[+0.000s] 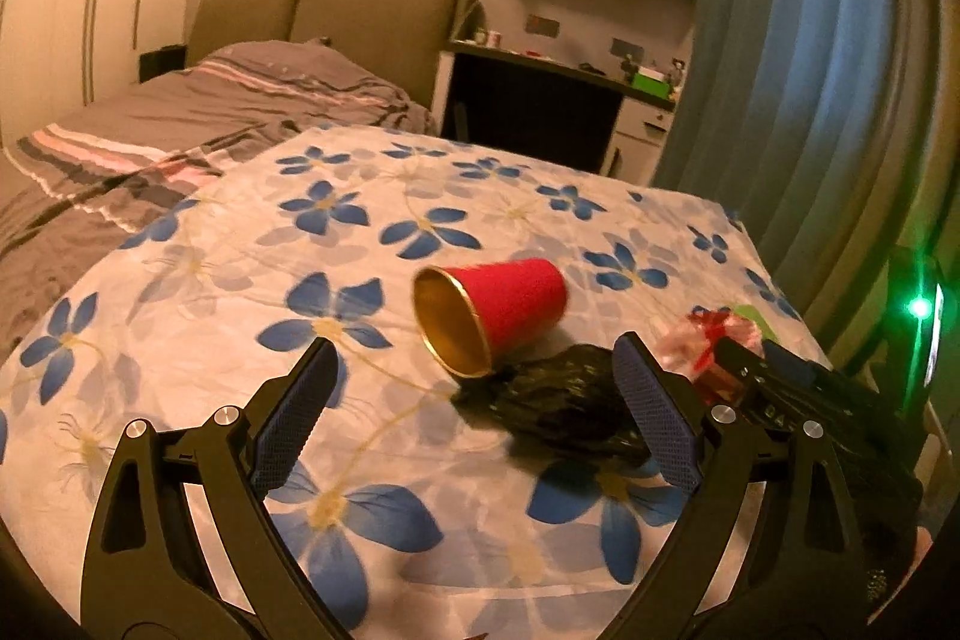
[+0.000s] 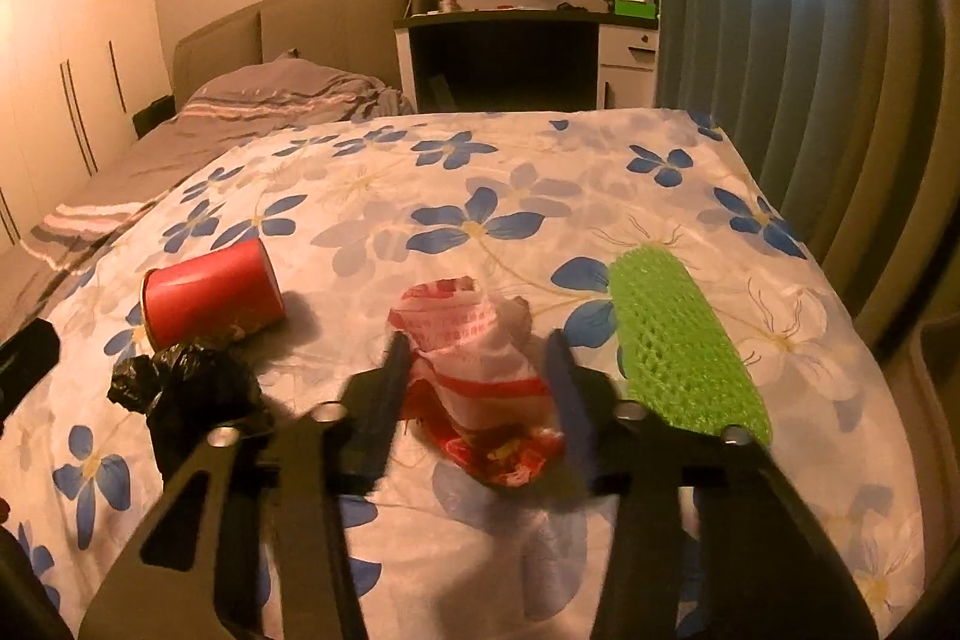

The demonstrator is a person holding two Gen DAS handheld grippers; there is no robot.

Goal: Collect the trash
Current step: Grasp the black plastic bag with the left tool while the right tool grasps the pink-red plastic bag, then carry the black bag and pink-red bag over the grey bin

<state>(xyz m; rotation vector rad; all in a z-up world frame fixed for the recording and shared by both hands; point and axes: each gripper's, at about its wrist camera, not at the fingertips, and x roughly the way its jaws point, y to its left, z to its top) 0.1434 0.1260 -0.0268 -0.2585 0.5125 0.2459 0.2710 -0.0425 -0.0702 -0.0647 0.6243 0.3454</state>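
You're straddling the red-and-white wrapper (image 2: 480, 370) with the right gripper (image 2: 477, 358), jaws part-closed, blurred; can't tell if they're pinching it yet; squeeze its middle; left gripper (image 1: 474, 376) is hanging open; black bag (image 2: 192, 388) at nine o'clock.

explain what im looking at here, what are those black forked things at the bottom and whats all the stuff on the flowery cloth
The black forks are hand-held grippers, one in each of a person's hands, each carrying a camera that looks along its jaws. One picture comes from the left gripper, the other from the right gripper. On the flowered cloth lie a red cup on its side, a crumpled black bag, a red and white wrapper and a green foam net. The left jaws stand open and empty. The right jaws sit on either side of the wrapper; whether they pinch it is unclear.
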